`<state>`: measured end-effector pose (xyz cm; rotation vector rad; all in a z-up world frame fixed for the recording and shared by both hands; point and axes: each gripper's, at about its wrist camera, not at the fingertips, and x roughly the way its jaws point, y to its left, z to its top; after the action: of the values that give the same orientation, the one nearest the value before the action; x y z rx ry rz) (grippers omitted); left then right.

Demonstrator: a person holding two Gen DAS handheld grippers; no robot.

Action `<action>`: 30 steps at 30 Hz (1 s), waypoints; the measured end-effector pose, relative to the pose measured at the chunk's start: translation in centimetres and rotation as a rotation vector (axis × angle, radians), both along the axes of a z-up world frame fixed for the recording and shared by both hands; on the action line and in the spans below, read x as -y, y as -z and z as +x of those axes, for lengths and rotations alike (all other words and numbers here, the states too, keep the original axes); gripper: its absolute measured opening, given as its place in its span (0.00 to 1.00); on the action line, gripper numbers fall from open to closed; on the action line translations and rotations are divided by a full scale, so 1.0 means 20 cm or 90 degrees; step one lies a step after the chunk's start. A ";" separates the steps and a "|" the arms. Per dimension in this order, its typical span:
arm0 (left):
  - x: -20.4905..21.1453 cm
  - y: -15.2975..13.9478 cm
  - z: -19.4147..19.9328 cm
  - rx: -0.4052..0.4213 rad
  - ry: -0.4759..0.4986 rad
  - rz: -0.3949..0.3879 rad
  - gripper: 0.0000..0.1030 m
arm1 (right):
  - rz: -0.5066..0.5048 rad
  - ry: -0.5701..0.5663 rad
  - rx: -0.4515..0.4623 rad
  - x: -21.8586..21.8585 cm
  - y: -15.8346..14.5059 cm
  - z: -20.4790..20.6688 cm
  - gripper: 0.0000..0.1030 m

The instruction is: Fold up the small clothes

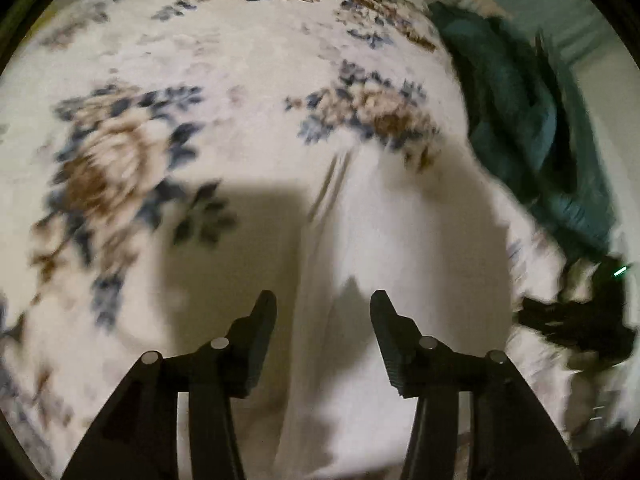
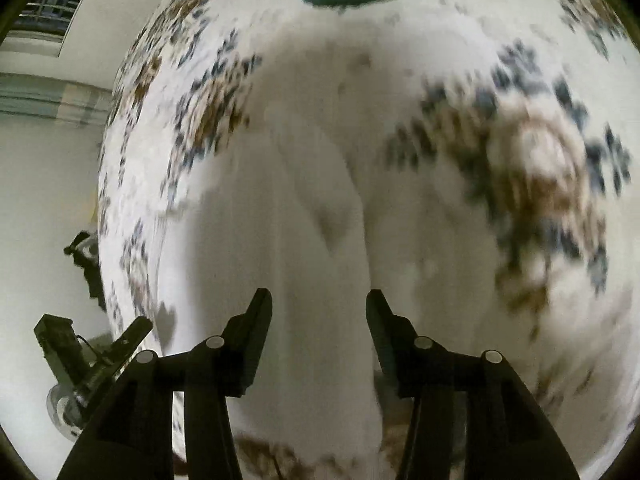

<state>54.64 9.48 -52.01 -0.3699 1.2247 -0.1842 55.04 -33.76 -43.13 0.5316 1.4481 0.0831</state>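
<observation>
White garment (image 1: pixel 384 240), cream bedspread (image 1: pixel 200 60) (blue-and-brown floral print), teal cloth (image 1: pixel 516 100), black tongs (image 1: pixel 323 304)

left gripper (image 1: pixel 323 304): fingers (image 1: pixel 262 332) spread, nothing between | white garment (image 1: pixel 384 240): lay creased on floral bedspread (image 1: pixel 160 60), under fingers | teal cloth (image 1: pixel 516 120): heaped at right edge | frame motion-blurred

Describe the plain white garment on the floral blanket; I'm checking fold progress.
The plain white cloth garment lies spread on the floral blanket, soft and thin-looking, with long creases near its upper edge. Both views are blurred. It runs beneath the open left gripper and the open right gripper; neither visibly grips it.
</observation>
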 end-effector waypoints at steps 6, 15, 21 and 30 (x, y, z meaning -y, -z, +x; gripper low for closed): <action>0.13 0.11 -0.20 -0.039 0.014 0.034 0.45 | -0.030 -0.021 -0.030 -0.10 0.07 -0.28 0.50; 0.17 0.15 -0.20 -0.031 0.026 0.046 0.47 | -0.017 -0.029 -0.059 -0.20 0.20 -0.38 0.52; 0.17 0.16 -0.20 -0.035 0.023 0.036 0.48 | -0.013 -0.030 -0.067 -0.19 0.21 -0.35 0.52; 0.14 0.13 -0.25 -0.003 0.037 -0.041 0.19 | 0.003 0.017 -0.033 -0.14 0.15 -0.39 0.11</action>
<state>49.69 6.67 -54.71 -0.3909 1.2368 -0.2727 47.18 -31.01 -46.21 0.5604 1.4907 0.0526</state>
